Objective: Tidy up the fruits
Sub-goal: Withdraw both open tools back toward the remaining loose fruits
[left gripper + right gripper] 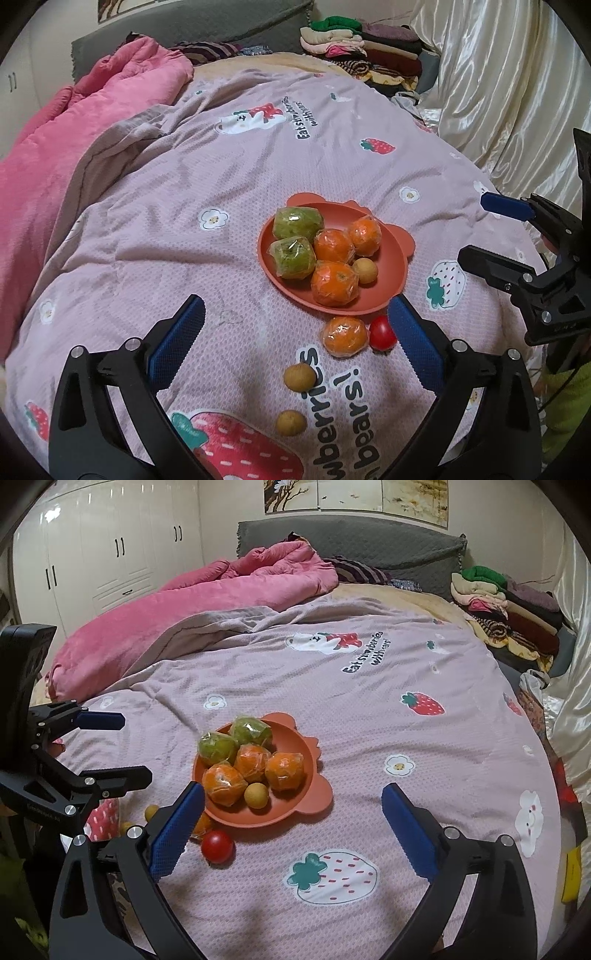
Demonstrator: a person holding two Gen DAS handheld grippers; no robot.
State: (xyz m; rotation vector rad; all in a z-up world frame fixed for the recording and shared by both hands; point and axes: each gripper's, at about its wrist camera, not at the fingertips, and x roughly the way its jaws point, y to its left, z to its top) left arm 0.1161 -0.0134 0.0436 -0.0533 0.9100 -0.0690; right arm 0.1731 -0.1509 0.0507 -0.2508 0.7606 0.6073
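Both claws are spread wide with nothing between the pads. The left gripper point(295, 343) hangs over the loose fruits on the bedspread point(184, 221): two small tan fruits point(291, 422), then the wrapped orange point(345, 336) and the red tomato point(382, 333), which touch, just beside its right pad. It is the nearer claw, I judge. The right gripper point(293, 829) has the tomato at its left pad. Beyond, the orange plate point(388, 273) holds three wrapped oranges, two wrapped green fruits point(297, 223) and one tan fruit. All are round, with no long axis.
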